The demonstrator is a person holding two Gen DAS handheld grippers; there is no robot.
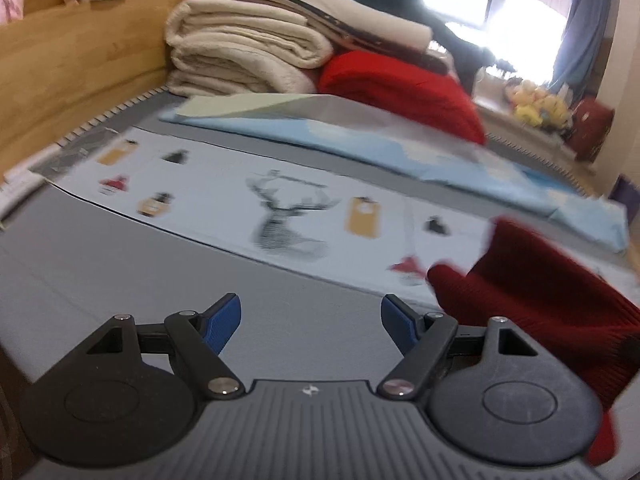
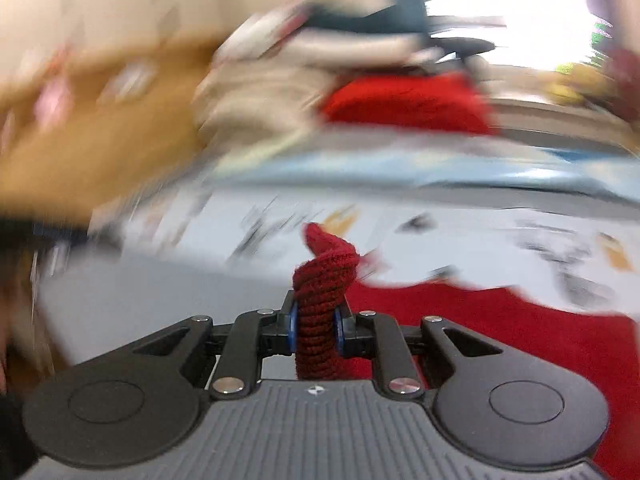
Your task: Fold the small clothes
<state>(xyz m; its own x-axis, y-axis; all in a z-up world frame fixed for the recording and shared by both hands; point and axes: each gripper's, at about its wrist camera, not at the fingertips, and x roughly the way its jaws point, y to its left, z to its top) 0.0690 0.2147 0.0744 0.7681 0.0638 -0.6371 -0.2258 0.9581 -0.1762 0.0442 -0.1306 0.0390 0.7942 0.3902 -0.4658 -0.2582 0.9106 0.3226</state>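
Note:
A dark red knitted garment [image 1: 540, 300] lies on the grey bed surface at the right of the left wrist view. My left gripper [image 1: 311, 320] is open and empty, just left of the garment's edge, above the grey sheet. In the right wrist view, which is blurred by motion, my right gripper [image 2: 316, 328] is shut on a bunched fold of the same red garment [image 2: 320, 312], lifted a little; the rest of the cloth [image 2: 500, 340] trails off to the right.
A printed pale sheet with a deer picture [image 1: 288, 216] lies ahead. Behind it are a light blue folded cloth [image 1: 360, 140], a bright red cushion [image 1: 400, 84], a stack of cream blankets [image 1: 240, 52] and a wooden headboard [image 1: 80, 60] on the left.

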